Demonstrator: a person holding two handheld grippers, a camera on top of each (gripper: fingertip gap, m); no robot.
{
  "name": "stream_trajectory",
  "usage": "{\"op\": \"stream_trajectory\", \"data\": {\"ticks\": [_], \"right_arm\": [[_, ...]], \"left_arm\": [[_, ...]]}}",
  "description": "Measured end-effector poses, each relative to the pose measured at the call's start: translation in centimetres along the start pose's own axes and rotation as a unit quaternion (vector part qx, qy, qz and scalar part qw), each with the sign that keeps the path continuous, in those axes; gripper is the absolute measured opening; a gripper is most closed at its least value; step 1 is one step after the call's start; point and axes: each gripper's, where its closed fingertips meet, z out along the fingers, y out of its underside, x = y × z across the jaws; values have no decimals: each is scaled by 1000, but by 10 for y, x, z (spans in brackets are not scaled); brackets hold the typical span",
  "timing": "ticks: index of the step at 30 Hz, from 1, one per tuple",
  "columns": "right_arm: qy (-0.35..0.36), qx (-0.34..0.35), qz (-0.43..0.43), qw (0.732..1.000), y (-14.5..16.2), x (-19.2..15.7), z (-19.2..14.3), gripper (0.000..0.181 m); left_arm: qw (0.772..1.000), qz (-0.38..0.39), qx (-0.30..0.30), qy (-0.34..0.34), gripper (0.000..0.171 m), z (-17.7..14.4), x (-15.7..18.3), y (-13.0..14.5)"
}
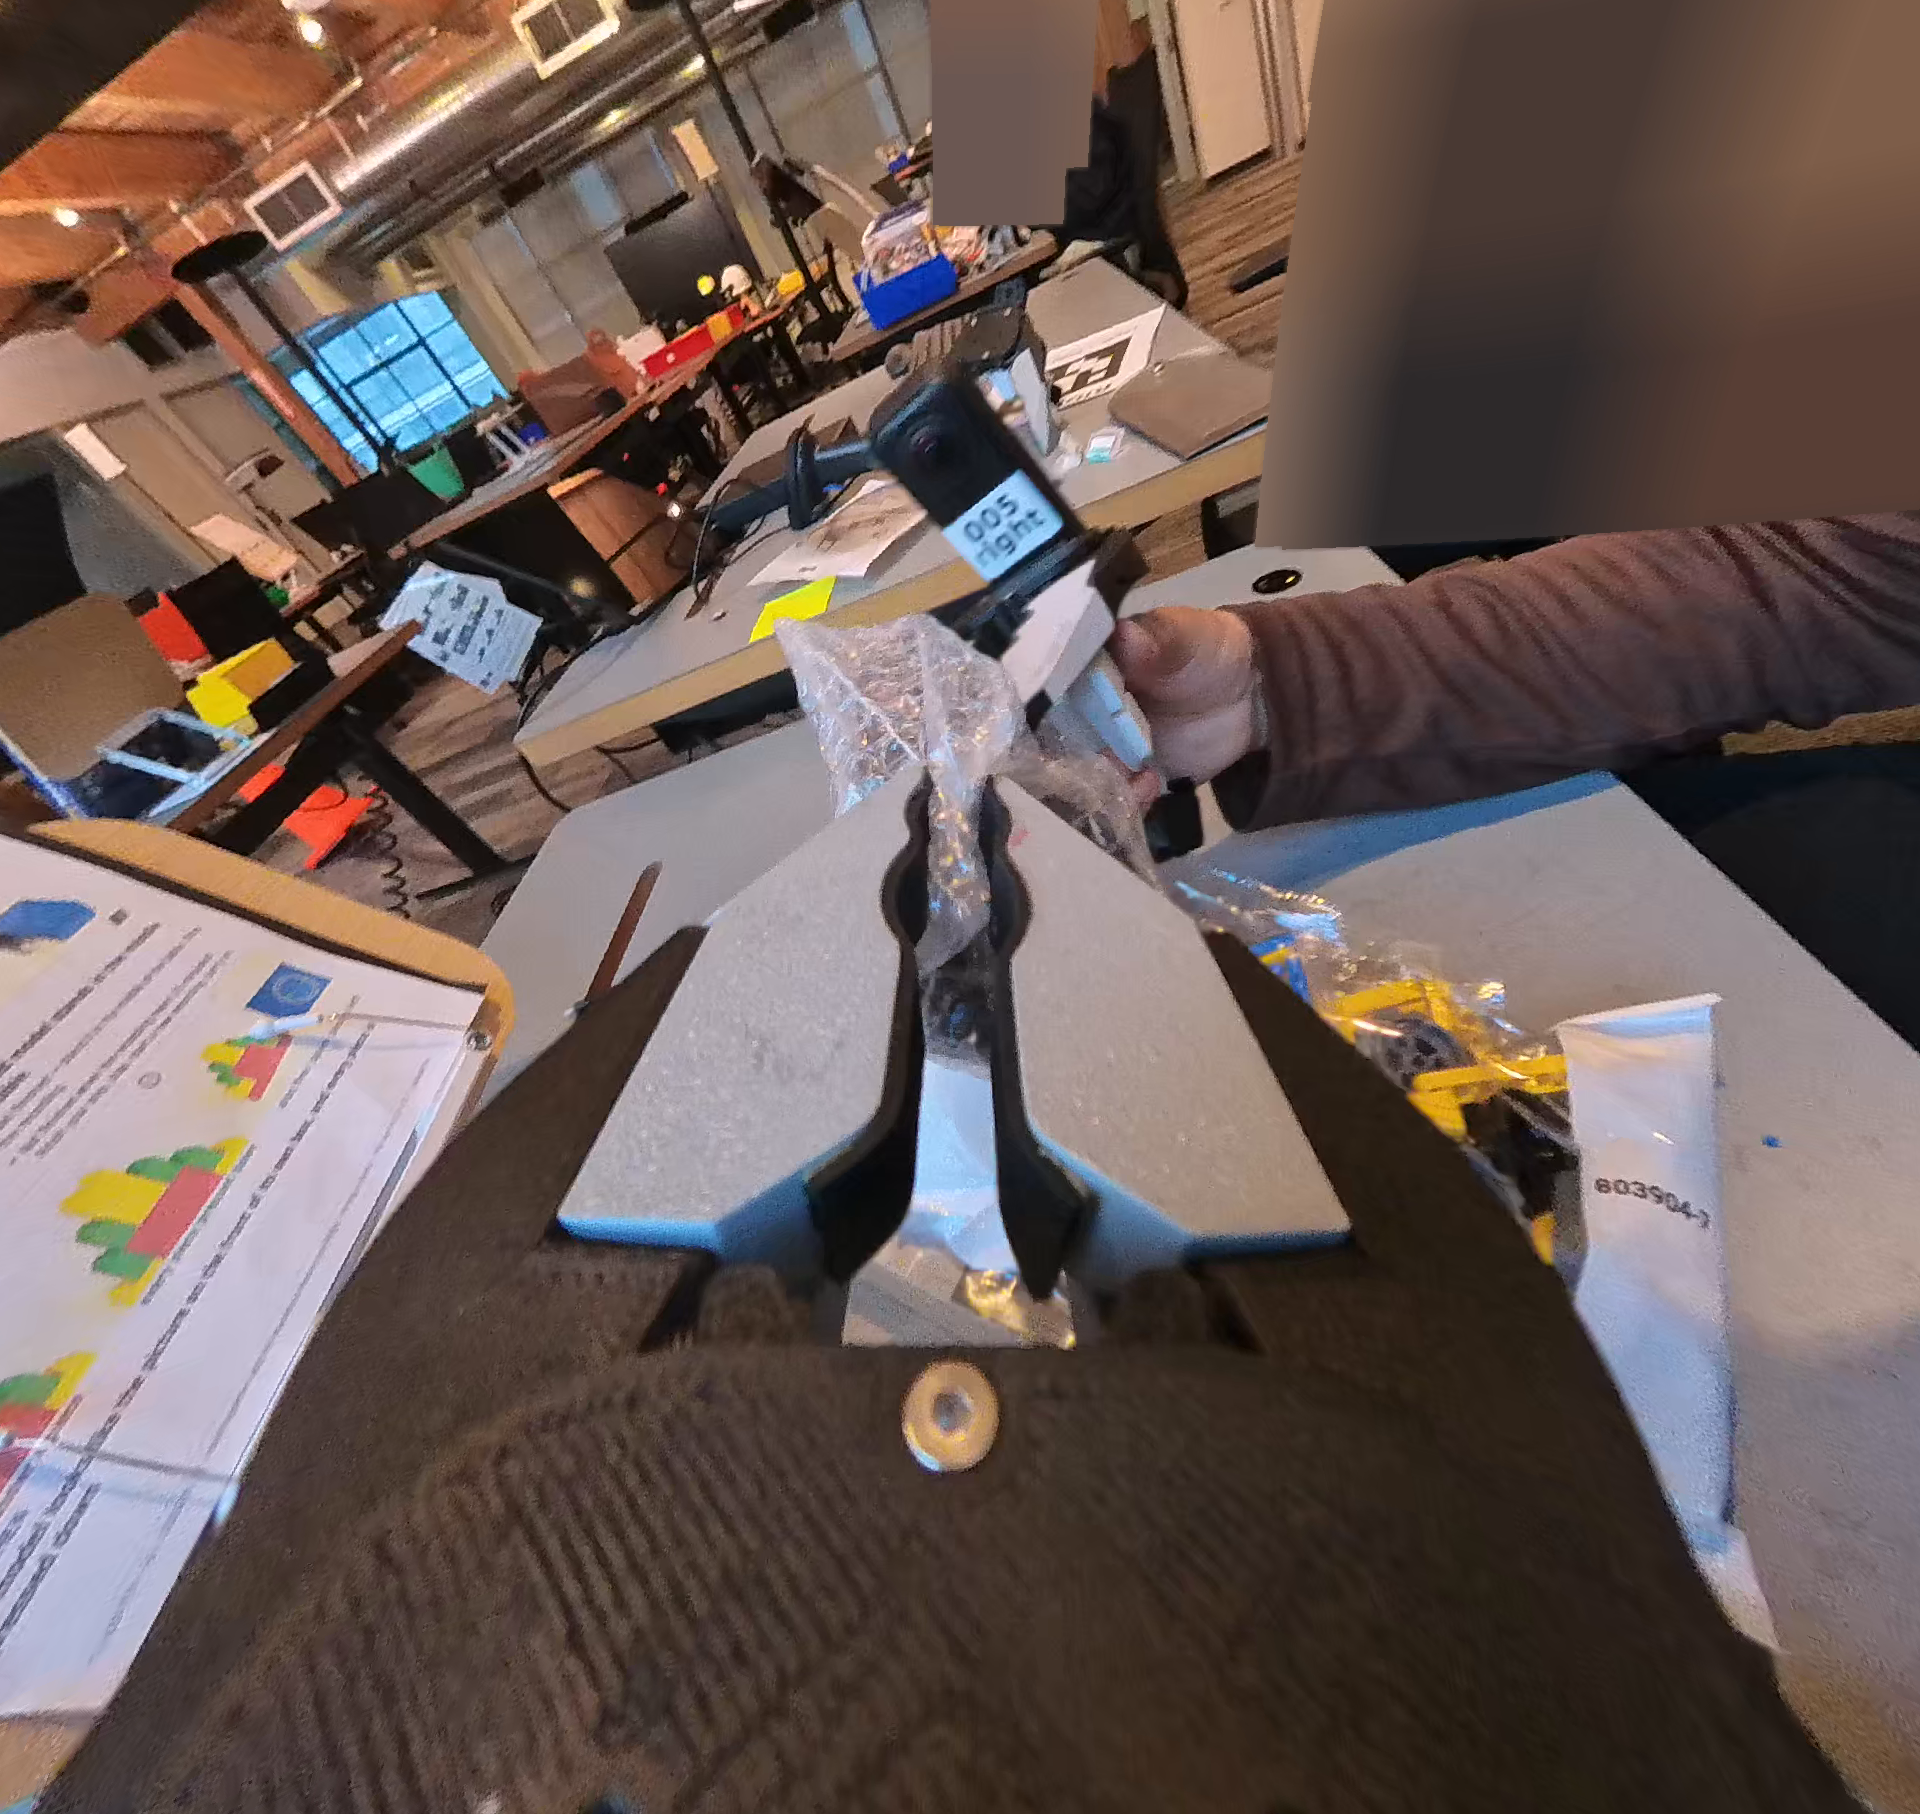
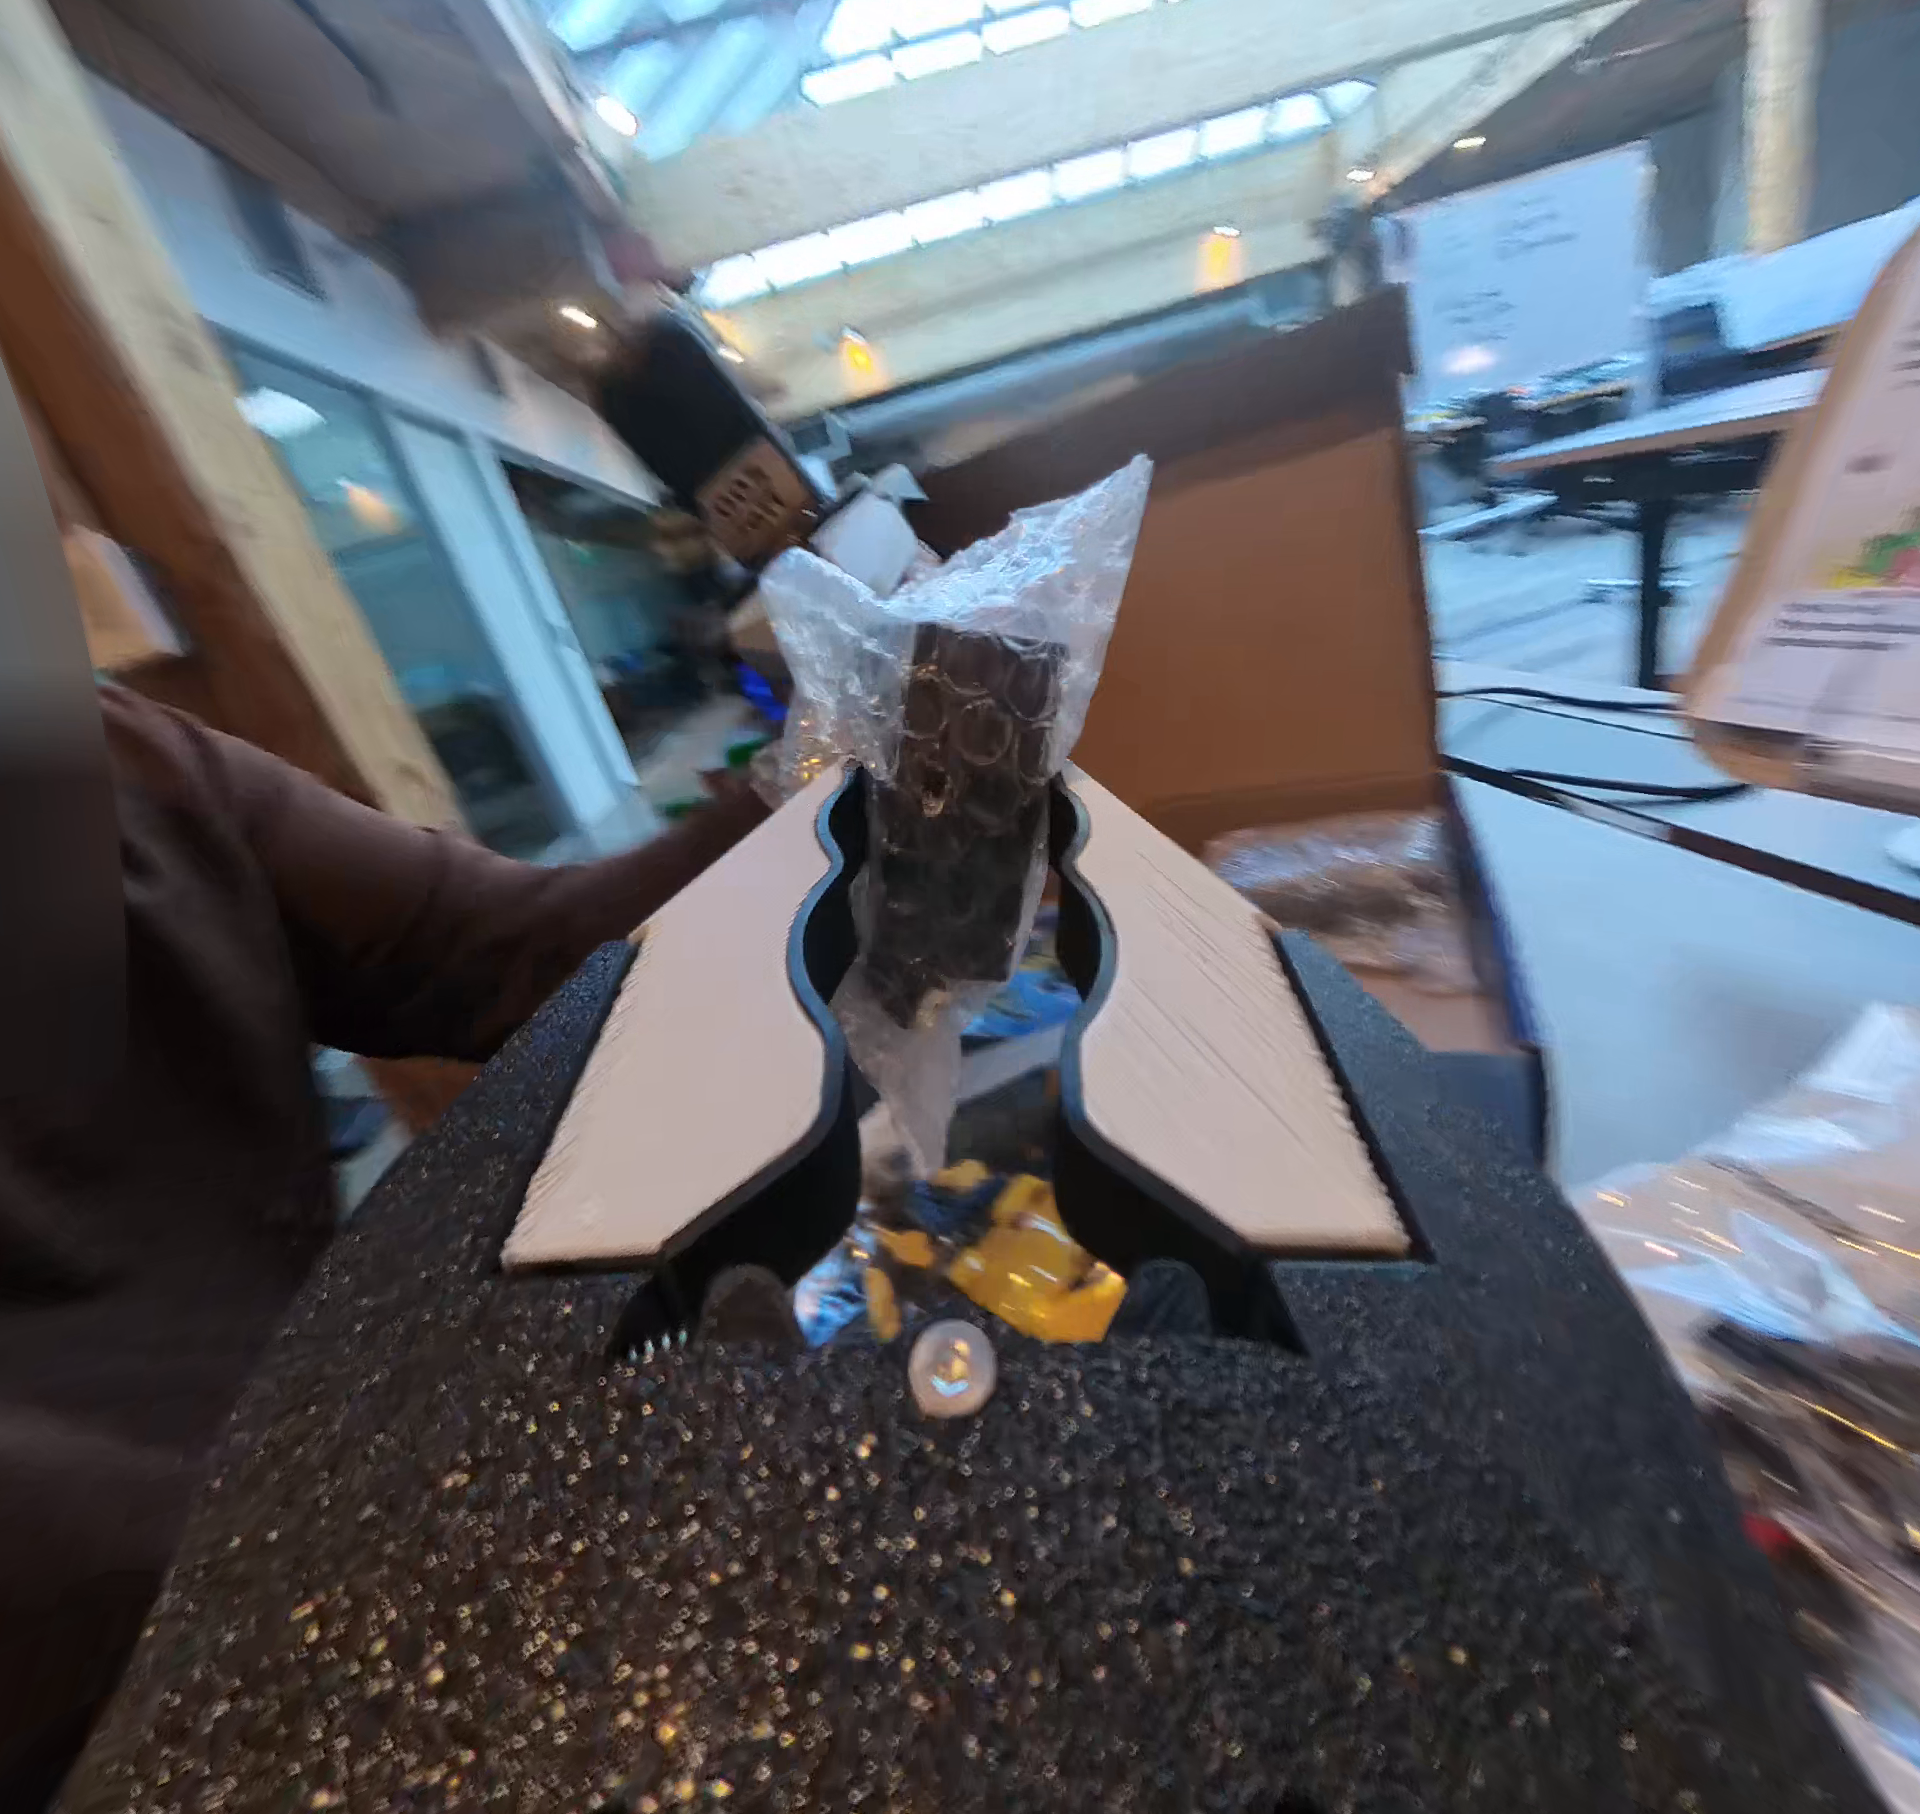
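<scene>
Left gripper [image 1: 958,808]: fingers clenched on a twisted neck of the bubble-wrap bag [image 1: 904,694], pinched at the tips.
Right gripper [image 2: 956,808]: fingers closed against the bubble-wrap bag [image 2: 935,684], gripping the dark block [image 2: 966,808] wrapped inside it.
Bag position: held in the air between both grippers, above the grey table [image 1: 1621,891].
Right gripper, seen from left wrist view: held by a hand [image 1: 1195,684], just behind the bag.
Nearby on table: clear packet of yellow parts [image 1: 1434,1047], white pouch [image 1: 1652,1234], printed brick sheet [image 1: 208,1141].
</scene>
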Motion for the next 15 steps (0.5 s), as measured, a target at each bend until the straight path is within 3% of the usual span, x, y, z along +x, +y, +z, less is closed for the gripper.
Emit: {"op": "stream_trajectory", "data": {"ticks": [8,12,15], "right_arm": [[83,27,-59,994,-15,22,-16,28],[120,54,-24,991,-22,41,-29,27],[136,113,32,984,-36,56,-49,28]], "left_arm": [[987,-124,-64,-75,13,10,-35,29],[969,-194,-81,-131,15,0,-60,44],[954,-239,-88,-157,17,-12,-74,55]]}}
